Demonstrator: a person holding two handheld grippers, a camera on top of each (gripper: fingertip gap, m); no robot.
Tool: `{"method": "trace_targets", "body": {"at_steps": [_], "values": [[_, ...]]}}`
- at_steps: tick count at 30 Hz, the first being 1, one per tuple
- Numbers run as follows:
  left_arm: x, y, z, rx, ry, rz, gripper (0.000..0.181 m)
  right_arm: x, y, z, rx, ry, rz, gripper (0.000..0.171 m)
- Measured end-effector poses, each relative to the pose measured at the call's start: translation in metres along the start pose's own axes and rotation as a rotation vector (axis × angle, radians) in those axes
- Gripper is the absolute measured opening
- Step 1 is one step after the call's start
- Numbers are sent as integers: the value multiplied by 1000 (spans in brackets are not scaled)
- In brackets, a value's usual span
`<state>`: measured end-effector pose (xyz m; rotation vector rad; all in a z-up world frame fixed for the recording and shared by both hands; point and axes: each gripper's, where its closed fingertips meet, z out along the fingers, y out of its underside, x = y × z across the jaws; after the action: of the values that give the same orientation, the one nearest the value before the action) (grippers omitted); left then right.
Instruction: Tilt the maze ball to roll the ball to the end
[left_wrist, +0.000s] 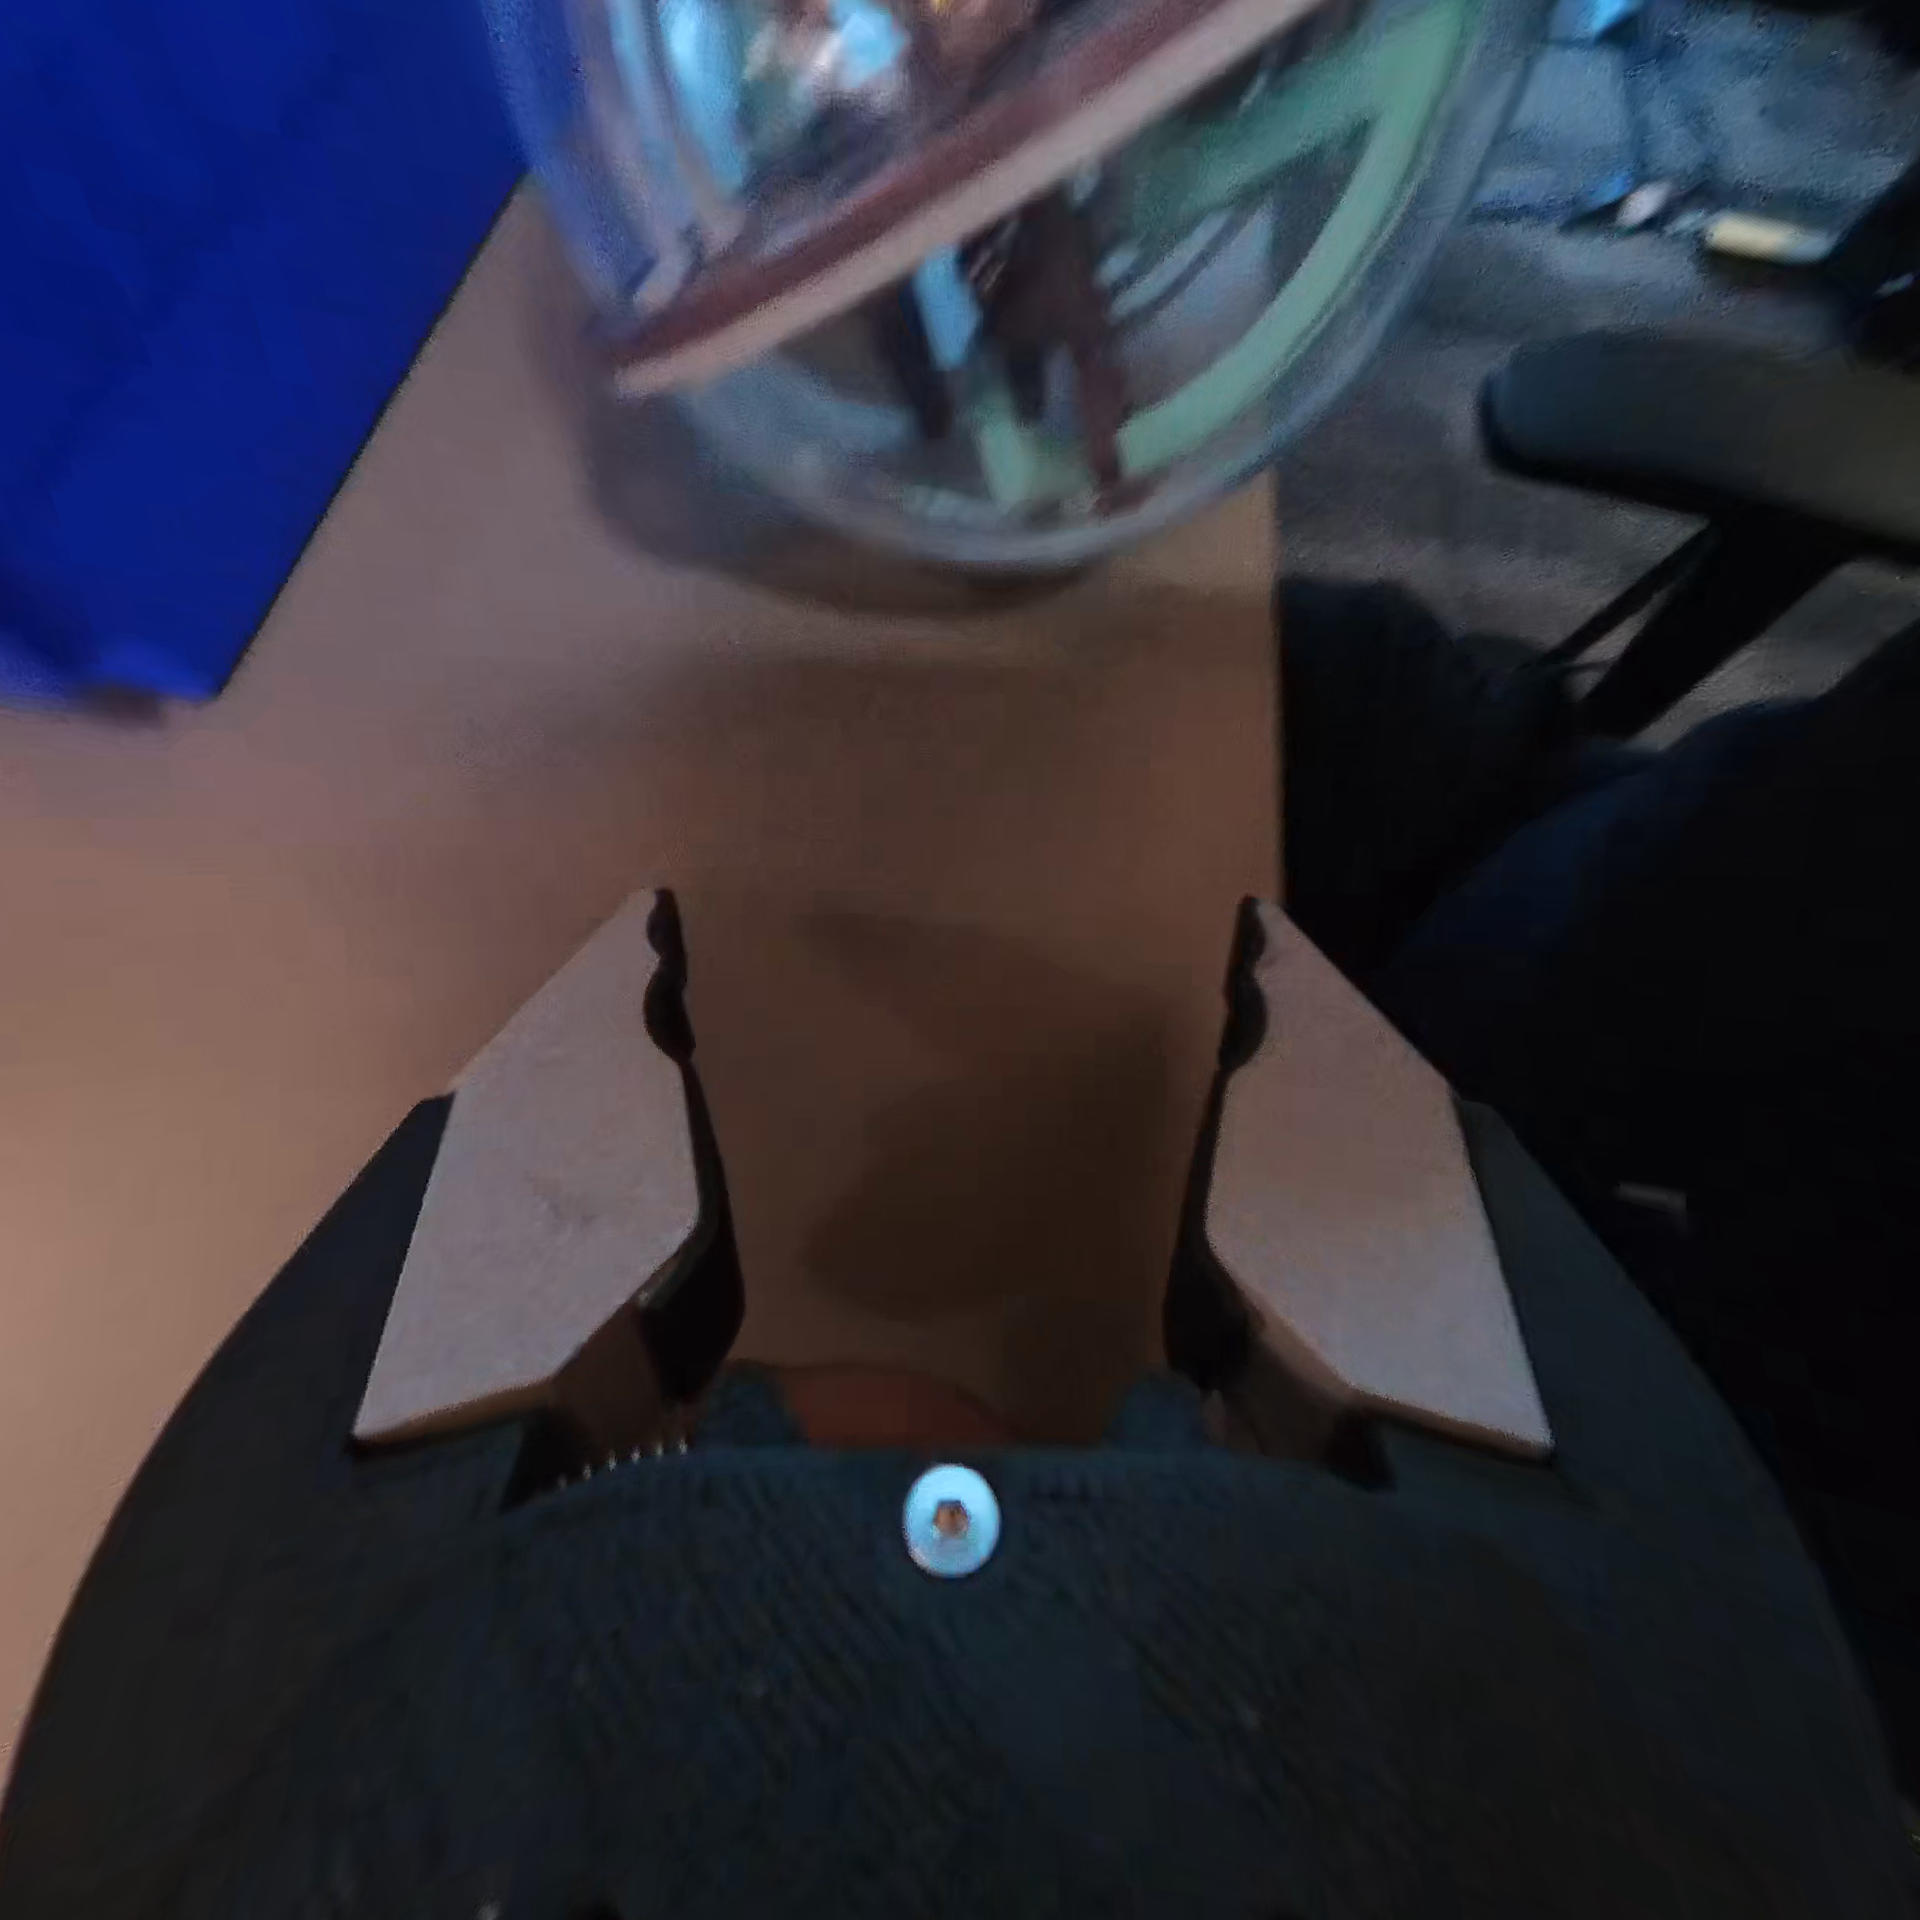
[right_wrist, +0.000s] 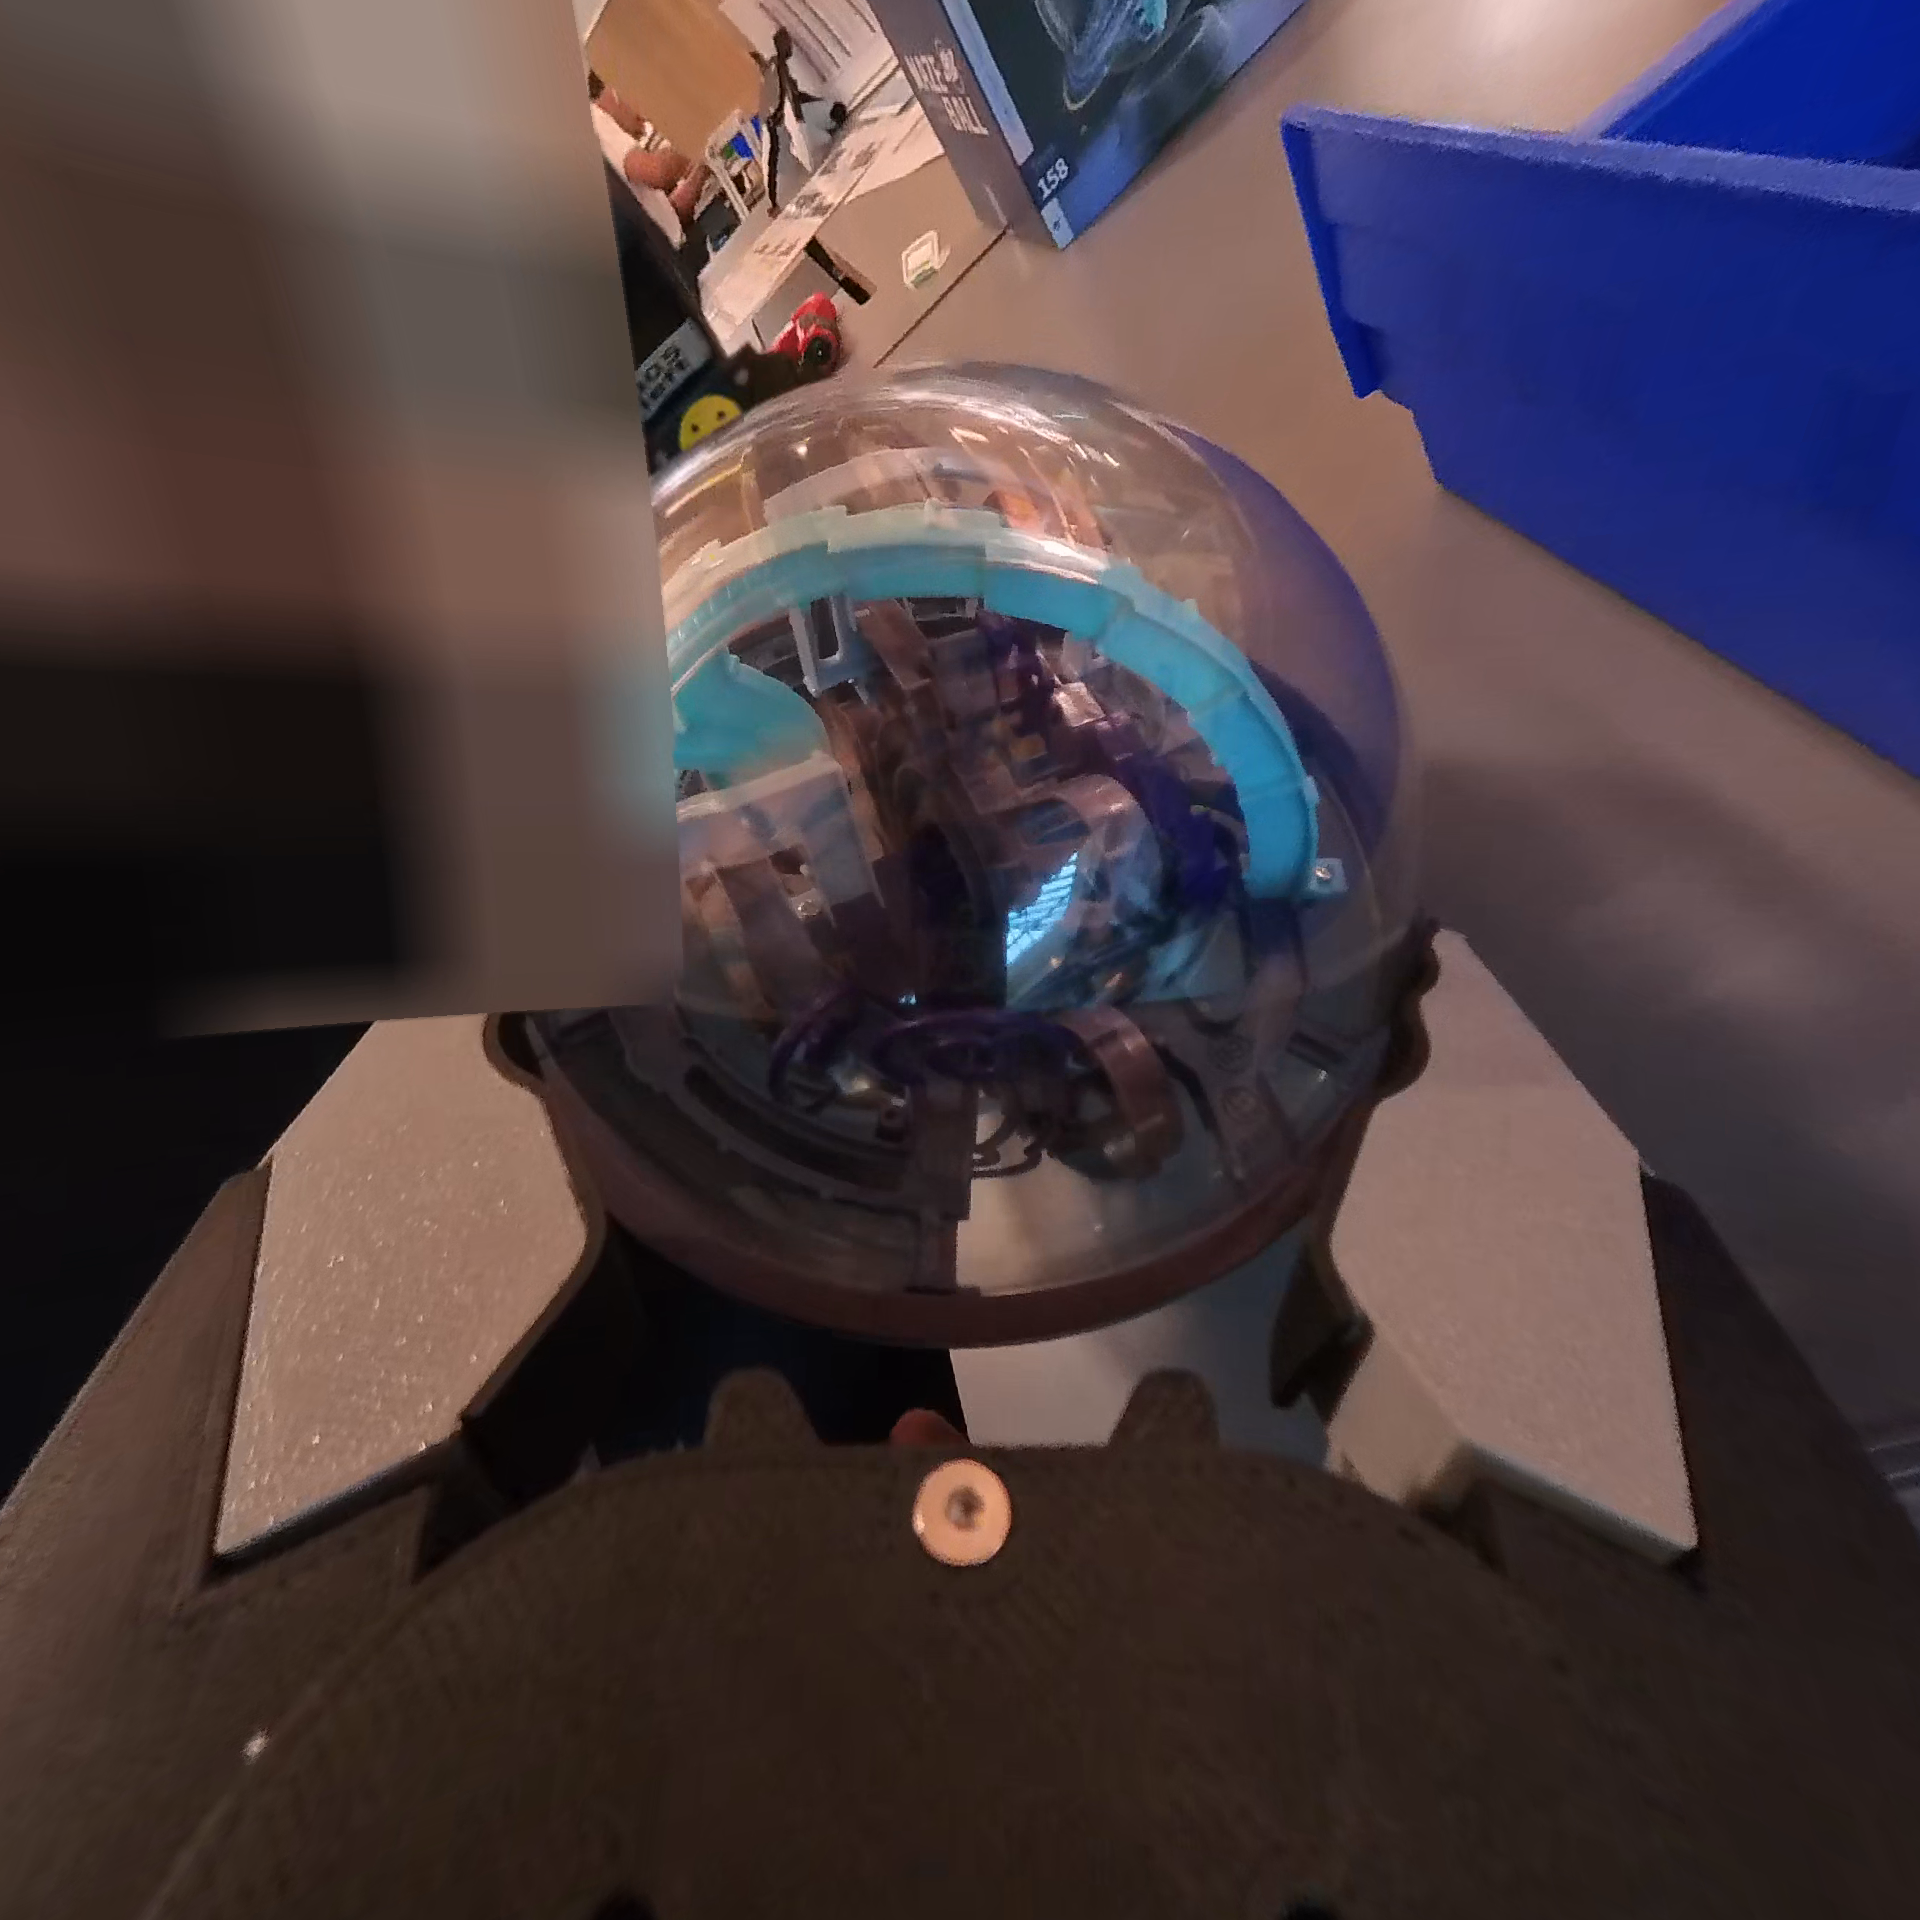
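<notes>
The maze ball (right_wrist: 997, 831) is a clear sphere with a brown rim around its middle and turquoise, purple and brown tracks inside. My right gripper (right_wrist: 966, 982) is shut on the ball at its brown rim, one finger on each side, holding it above the tan table (right_wrist: 1621, 831). In the left wrist view the ball (left_wrist: 997, 270) appears blurred and tilted at the top, over the table's edge. My left gripper (left_wrist: 956, 909) is open and empty, hovering over the table (left_wrist: 364, 935) short of the ball. I cannot pick out the small ball inside.
A blue bin (right_wrist: 1662, 416) stands on the table to the right of the ball; it also shows in the left wrist view (left_wrist: 208, 312). A printed box (right_wrist: 1091, 94) lies at the far end. The table edge (left_wrist: 1276, 727) drops off beside a dark chair (left_wrist: 1714, 436).
</notes>
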<state>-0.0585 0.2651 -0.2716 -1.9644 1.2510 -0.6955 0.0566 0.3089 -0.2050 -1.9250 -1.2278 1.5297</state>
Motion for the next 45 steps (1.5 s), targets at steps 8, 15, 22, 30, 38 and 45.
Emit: {"method": "trace_targets", "body": {"at_steps": [8,15,22,30,38,45], "values": [[-53,32,-51,37,-141,-178,71,0,3,-1,-34,10,8,157],[-5,-7,-35,179,144,-244,87,-1,3,0,-39,25,-2,157],[52,-76,2,366,469,-509,133,-2,4,1,-35,45,-15,157],[27,-93,8,397,426,-710,137,-3,2,5,-60,85,-79,157],[6,-89,17,416,420,-729,117,-3,-7,4,-70,61,-88,150],[7,-87,21,404,458,-718,117,-4,-20,-9,-9,-6,14,144]]}}
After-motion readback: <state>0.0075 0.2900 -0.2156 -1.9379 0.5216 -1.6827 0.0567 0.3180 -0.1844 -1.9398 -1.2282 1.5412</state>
